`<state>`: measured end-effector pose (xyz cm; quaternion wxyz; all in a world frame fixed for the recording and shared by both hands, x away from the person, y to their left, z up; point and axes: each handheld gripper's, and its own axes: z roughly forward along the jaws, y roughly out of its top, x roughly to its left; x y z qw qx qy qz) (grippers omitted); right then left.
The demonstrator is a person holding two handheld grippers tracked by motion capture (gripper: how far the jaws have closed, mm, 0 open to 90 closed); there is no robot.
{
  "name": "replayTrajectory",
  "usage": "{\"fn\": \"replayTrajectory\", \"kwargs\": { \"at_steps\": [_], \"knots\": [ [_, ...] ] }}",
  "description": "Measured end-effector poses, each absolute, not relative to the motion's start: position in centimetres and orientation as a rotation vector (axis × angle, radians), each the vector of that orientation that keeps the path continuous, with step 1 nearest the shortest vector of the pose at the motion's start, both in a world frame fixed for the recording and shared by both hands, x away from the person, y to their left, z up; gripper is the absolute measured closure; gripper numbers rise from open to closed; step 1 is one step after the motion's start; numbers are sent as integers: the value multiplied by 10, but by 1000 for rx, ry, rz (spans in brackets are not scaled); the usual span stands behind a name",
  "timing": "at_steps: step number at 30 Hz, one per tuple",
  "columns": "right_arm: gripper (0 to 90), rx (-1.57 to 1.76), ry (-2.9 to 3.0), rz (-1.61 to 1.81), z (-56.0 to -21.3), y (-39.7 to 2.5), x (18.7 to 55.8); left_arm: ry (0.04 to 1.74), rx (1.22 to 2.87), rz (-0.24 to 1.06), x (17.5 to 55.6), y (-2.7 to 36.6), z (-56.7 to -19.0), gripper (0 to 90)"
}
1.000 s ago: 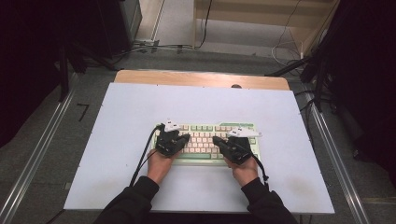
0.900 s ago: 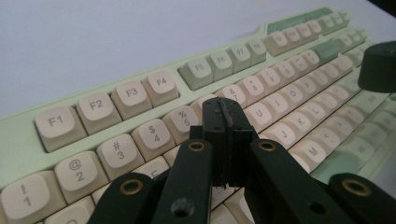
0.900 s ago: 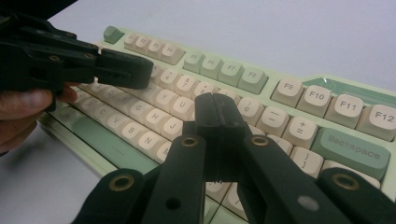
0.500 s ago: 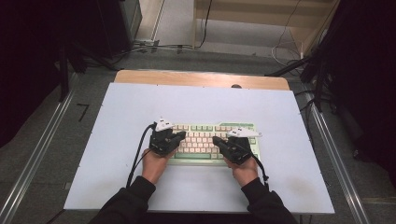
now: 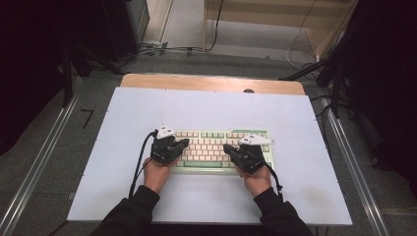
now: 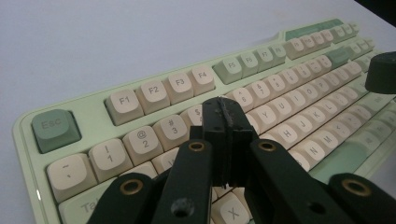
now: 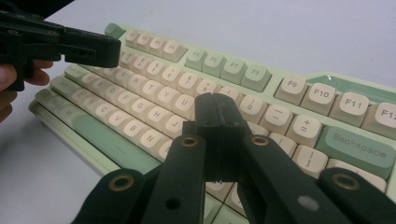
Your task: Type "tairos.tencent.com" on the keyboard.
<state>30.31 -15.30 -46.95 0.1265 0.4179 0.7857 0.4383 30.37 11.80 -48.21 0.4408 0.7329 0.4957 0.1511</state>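
A pale green keyboard with cream keys (image 5: 209, 147) lies on the white table, slightly right of the middle. My left gripper (image 5: 184, 143) hovers over its left end, jaws pressed together and empty; in the left gripper view the tips (image 6: 224, 119) sit above the number row near the 4 key of the keyboard (image 6: 154, 91). My right gripper (image 5: 227, 148) hovers over the right half, also shut and empty; its tips (image 7: 215, 114) hang above the keyboard (image 7: 299, 93) around the I and O keys. Both point inward toward each other.
The white table top (image 5: 206, 108) has open room all around the keyboard. A wooden strip (image 5: 211, 82) runs along its far edge. Metal rails (image 5: 39, 167) flank the table on the floor. A black cable (image 5: 139, 164) trails from the left gripper toward the front edge.
The left gripper has slid a little to the left over the keyboard's left end. The right gripper has hardly moved. Both stay shut.
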Motion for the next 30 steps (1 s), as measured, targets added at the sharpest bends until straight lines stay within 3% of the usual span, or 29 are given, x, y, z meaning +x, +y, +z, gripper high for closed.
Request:
{"fn": "replayTrajectory", "kwargs": {
  "at_steps": [30],
  "knots": [
    [872, 1212, 2293, 1272, -470, -151, 302, 1263, 1863, 375, 308, 117, -491, 900]
  ]
}}
